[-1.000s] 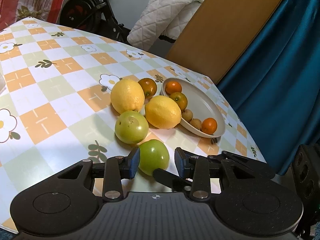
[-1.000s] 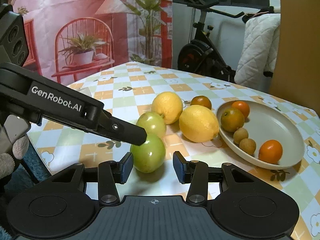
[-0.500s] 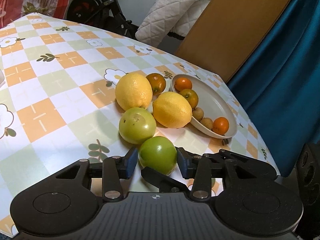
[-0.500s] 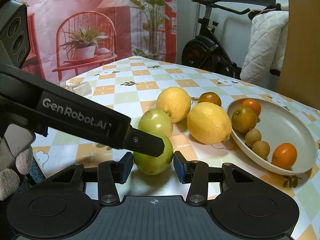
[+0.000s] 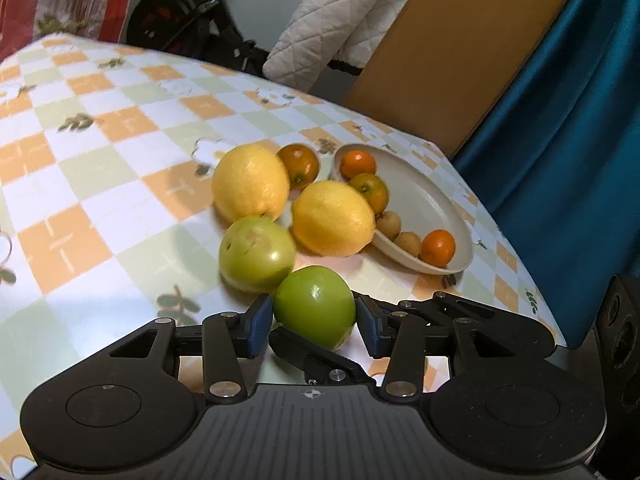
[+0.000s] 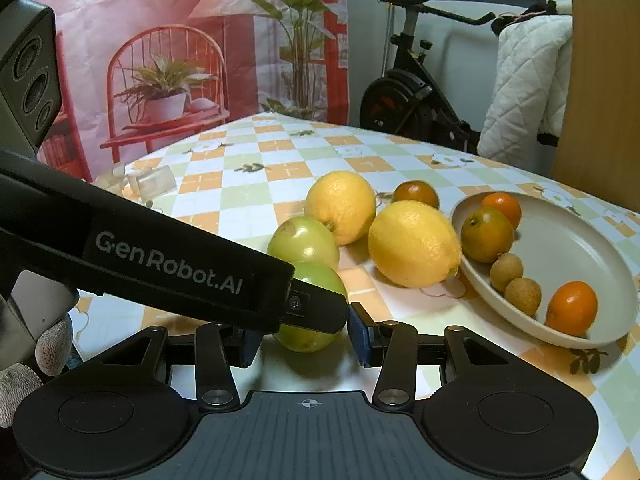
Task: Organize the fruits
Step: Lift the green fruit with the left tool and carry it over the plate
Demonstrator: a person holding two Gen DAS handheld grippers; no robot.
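A green apple (image 5: pixel 314 308) rests on the checked tablecloth near the front edge. It lies between the fingers of my left gripper (image 5: pixel 314 314), whose jaws are opening; the pads stand close beside it. The same apple (image 6: pixel 324 280) also lies between the fingers of my right gripper (image 6: pixel 305 340), which is open. A left gripper finger (image 6: pixel 180 268) crosses in front and hides the middle of the apple. Behind it are a second green apple (image 5: pixel 256 254), two lemons (image 5: pixel 250 188) (image 5: pixel 334 218) and a beige plate (image 5: pixel 460 216) with several small fruits.
One mandarin (image 5: pixel 298 164) lies on the cloth beside the plate. The table's near edge is just under both grippers. A blue curtain (image 5: pixel 560 120) and a wooden board stand to the right, an exercise bike (image 6: pixel 408 92) behind. A gloved hand (image 6: pixel 24 368) is at lower left.
My left gripper moved forward until the green apple sat between its fingers, and its jaws widened. In the right wrist view its finger reaches further across the apple. The right gripper barely moved.
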